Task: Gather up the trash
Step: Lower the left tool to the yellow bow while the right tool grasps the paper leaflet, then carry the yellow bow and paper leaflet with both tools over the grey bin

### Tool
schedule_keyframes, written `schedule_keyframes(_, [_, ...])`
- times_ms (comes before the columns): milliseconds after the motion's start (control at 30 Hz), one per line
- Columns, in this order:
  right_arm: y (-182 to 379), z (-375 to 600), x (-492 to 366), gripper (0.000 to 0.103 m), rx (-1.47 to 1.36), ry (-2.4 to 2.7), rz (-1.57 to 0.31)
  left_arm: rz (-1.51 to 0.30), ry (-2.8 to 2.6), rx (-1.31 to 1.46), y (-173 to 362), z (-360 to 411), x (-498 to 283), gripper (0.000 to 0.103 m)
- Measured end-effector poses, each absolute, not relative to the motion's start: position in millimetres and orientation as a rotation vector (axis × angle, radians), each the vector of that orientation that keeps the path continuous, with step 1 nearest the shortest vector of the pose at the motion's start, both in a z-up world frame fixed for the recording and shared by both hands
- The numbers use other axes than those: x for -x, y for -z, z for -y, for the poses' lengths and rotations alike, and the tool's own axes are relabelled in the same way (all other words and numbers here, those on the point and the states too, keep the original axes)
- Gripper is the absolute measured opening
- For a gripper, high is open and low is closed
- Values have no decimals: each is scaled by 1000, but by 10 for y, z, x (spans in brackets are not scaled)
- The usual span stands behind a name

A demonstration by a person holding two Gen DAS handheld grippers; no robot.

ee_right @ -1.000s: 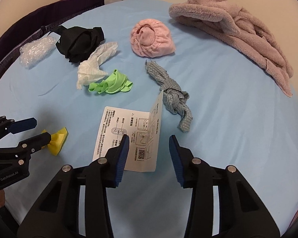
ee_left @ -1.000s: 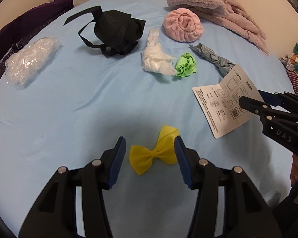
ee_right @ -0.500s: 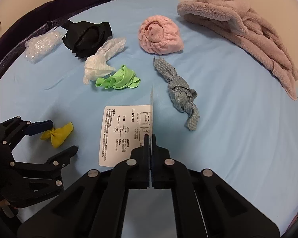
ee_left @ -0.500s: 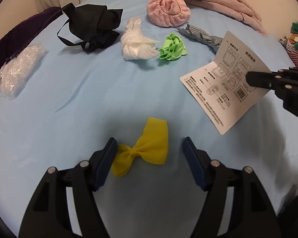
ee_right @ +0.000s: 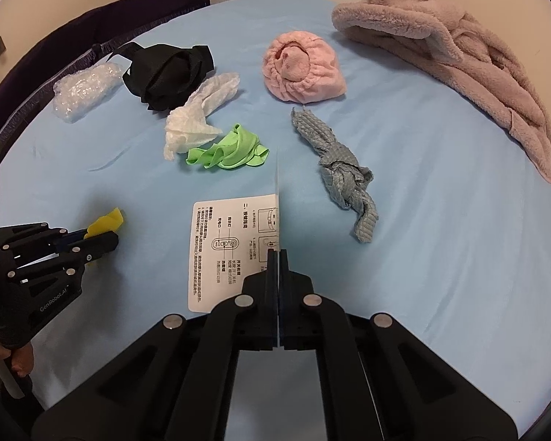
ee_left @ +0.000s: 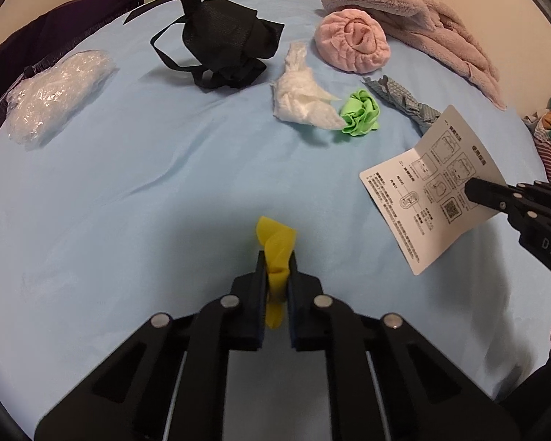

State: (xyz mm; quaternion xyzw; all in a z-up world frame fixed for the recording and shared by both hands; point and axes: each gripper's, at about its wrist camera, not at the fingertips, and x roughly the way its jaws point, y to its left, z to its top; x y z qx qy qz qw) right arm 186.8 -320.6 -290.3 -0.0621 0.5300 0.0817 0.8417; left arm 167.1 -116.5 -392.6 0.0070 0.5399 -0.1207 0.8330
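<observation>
Your left gripper (ee_left: 275, 275) is pinching the yellow scrap (ee_left: 275, 253) after just closing on it, low over the blue sheet (ee_left: 128, 202). Your right gripper (ee_right: 277, 257) is clamping the leaflet (ee_right: 227, 250) by its upright fold. You are finishing the pickup step, both pieces gripped. Next you are likely lifting both clear and carrying them to a bin, which no view shows. Tissue (ee_right: 198, 117) and green wad (ee_right: 227, 150) are lying farther up the sheet.

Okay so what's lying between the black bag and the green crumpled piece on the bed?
A crumpled white tissue lies between the black bag and the green crumpled piece, close beside the green one. Both wrist views show this.
</observation>
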Motion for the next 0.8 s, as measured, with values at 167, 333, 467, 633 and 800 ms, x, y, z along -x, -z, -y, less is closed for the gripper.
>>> schedule_keyframes(167, [2838, 3138, -1804, 0, 118, -197, -1099, -1132, 254, 11, 3779, 1102, -1586, 9])
schedule_keyframes(333, [2761, 2965, -1647, 0, 123, -233, -1086, -1119, 237, 25, 3627, 1020, -1488, 9])
schedule_keyframes(467, [2689, 2802, -1502, 0, 134, -253, -1069, -1105, 213, 34, 3485, 863, -1351, 9])
schedule_keyframes(633, [2592, 2545, -1249, 0, 127, -289, -1056, -1082, 170, 56, 3285, 582, -1118, 9])
schedule_keyframes(800, [2428, 2218, -1027, 0, 141, -335, -1036, -1056, 108, 91, 3085, 179, -826, 9])
